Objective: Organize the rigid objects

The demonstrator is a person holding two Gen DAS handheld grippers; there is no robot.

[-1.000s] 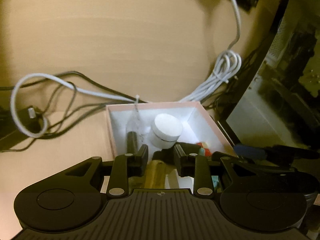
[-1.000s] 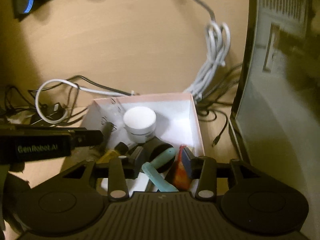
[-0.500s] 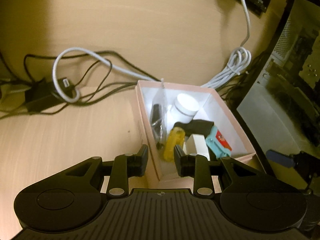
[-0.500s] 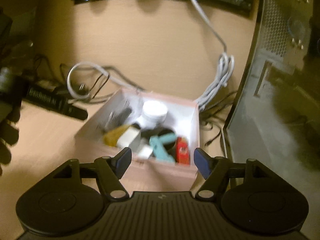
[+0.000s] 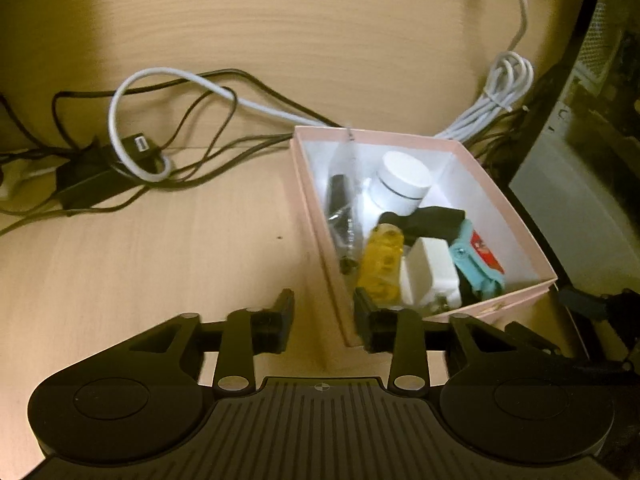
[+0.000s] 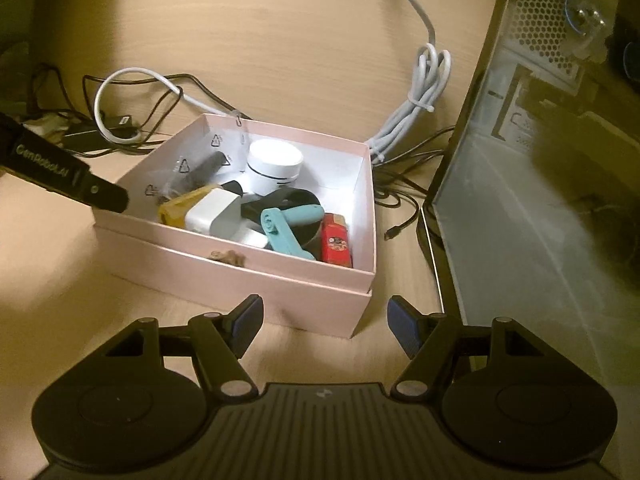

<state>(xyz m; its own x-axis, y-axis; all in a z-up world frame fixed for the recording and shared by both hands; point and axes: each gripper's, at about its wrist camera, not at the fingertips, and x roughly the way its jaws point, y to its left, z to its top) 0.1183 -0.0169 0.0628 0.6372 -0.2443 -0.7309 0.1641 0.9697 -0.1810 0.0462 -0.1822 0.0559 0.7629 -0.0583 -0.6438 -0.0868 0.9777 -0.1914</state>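
The left gripper has its jaws parted and holds nothing; its right finger sits against the near corner of the pink box, the left finger over bare desk. The right gripper is spread wide and empty, hovering just short of the box's near wall.

The box lies at about 1 o'clock from the left jaws and 12 o'clock from the right ones. Inside are a white round jar, a yellow item, a white charger block, a teal tool, a red packet and a clear bag with something dark in it, hard to identify.

The wooden desk carries tangled black and white cables at 10 o'clock and a bundled white cord at 1 o'clock. A computer case stands at 3 o'clock.

Compared with a second ago, both grippers have drawn back out of the box, and the right jaws have widened.
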